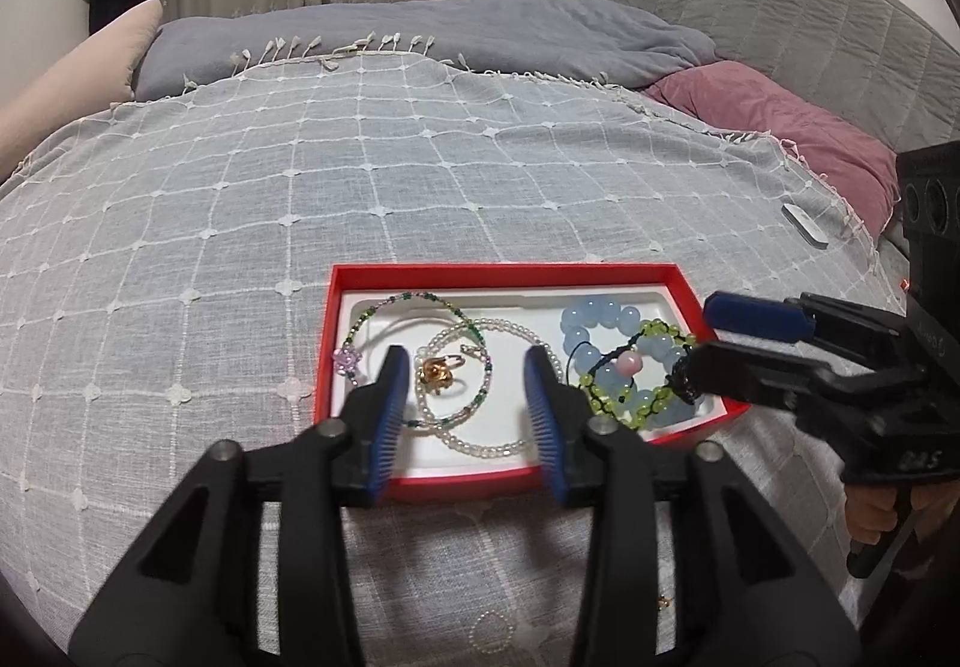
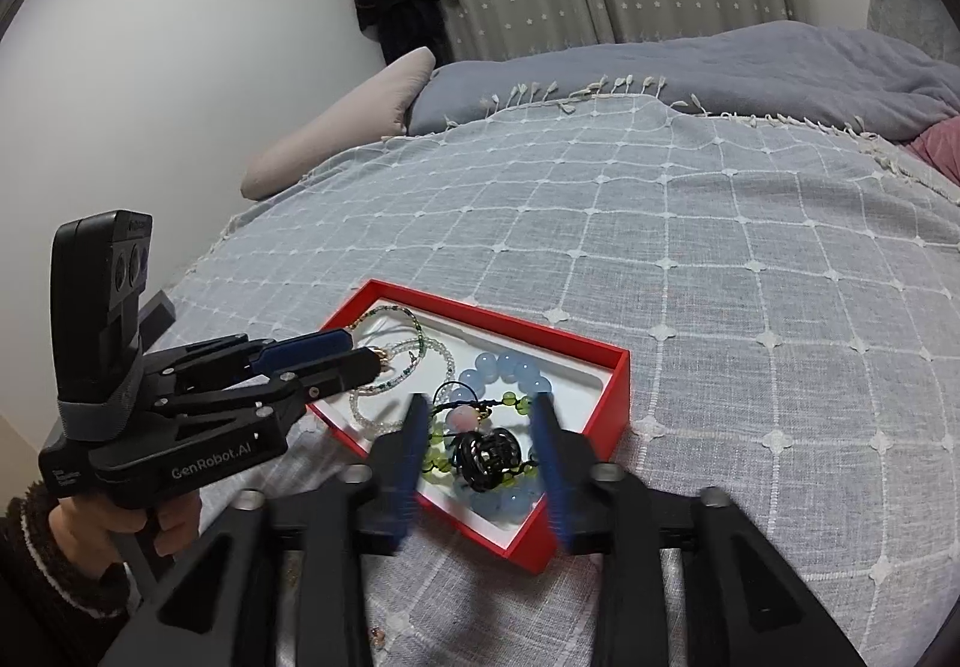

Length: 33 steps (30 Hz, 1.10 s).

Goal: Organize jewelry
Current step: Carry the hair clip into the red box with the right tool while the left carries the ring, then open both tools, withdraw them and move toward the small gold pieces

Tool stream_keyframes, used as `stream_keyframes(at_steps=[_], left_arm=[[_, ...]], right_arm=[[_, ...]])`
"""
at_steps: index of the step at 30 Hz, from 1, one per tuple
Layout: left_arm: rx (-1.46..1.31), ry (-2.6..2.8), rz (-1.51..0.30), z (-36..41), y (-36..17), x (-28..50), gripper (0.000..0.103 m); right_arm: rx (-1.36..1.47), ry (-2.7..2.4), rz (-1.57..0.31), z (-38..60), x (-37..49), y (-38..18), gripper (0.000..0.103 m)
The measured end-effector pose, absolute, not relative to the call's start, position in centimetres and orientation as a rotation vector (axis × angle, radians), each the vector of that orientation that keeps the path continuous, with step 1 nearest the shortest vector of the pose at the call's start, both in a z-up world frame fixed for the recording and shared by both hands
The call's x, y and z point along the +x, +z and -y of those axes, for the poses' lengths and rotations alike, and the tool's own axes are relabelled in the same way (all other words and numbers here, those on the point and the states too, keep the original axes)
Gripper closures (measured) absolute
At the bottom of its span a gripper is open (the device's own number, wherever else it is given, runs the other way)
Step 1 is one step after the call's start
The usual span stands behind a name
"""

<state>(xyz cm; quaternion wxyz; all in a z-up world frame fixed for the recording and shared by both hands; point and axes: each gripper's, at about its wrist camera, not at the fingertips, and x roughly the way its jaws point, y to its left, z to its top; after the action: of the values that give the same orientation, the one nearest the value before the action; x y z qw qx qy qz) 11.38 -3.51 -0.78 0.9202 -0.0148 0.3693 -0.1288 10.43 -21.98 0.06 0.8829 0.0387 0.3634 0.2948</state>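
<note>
The red box [image 1: 510, 271] is crowded: bracelets overlap at its left, and blue beads [image 1: 594, 319] with a black openwork charm [image 2: 486, 454] fill its right. Both tongs, left [image 1: 468, 415] and right [image 2: 480, 457], hang spread over it. All around, the checked bedspread [image 1: 300, 175] lies open; pillows are well apart.

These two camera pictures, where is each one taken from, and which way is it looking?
Left wrist: sits on the left gripper, looking forward across the bed at the red box; its open fingers show, the right gripper reaching in.
Right wrist: sits on the right gripper, looking down at that box's blue bead bracelet; the person's left hand shows.
Shared: box, jewelry, each other's gripper.
</note>
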Motion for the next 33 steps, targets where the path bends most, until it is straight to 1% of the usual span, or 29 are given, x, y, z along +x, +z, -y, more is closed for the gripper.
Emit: stream_keyframes(at_steps=[1,4,5,6,7,8,9,13,15,21,25,33], left_arm=[[-0.029,-0.266,-0.755,3.6,-0.7,11.3,0.055],[-0.024,-0.268,-0.75,3.6,-0.3,11.0,0.05],[-0.024,-0.267,-0.748,3.6,-0.2,10.9,0.045],[-0.026,-0.266,-0.747,3.6,0.0,10.8,0.037],[-0.029,-0.265,-0.745,3.5,0.1,10.6,0.033],[-0.031,-0.263,-0.743,3.5,0.2,10.5,0.025],[-0.031,-0.263,-0.741,3.5,0.3,10.2,0.019],[-0.005,-0.262,-0.758,3.6,0.6,9.5,0.015],[0.007,-0.261,-0.759,3.6,0.5,9.0,0.007],[0.022,-0.235,-0.779,3.3,0.4,7.5,0.002],[0.008,-0.236,-0.808,3.0,0.1,6.7,0.001],[0.011,-0.249,-0.836,3.2,-0.4,4.5,0.001]], right_arm=[[0.091,0.617,-0.746,22.1,10.3,0.2,0.035],[0.081,0.62,-0.716,22.2,9.9,0.8,0.035],[0.078,0.623,-0.71,22.2,9.7,1.0,0.035],[0.079,0.627,-0.706,22.2,9.6,1.2,0.035],[0.078,0.628,-0.705,22.3,9.5,1.3,0.035],[0.075,0.627,-0.707,22.3,9.4,1.4,0.035],[0.072,0.626,-0.708,22.3,9.3,1.5,0.035],[0.066,0.615,-0.702,22.9,8.8,1.8,0.034],[0.071,0.608,-0.695,23.3,8.5,1.9,0.03],[0.069,0.587,-0.68,23.9,7.6,2.1,0.021],[0.046,0.569,-0.67,24.1,6.6,2.3,0.015],[-0.021,0.56,-0.689,24.7,4.2,1.8,0.013]])
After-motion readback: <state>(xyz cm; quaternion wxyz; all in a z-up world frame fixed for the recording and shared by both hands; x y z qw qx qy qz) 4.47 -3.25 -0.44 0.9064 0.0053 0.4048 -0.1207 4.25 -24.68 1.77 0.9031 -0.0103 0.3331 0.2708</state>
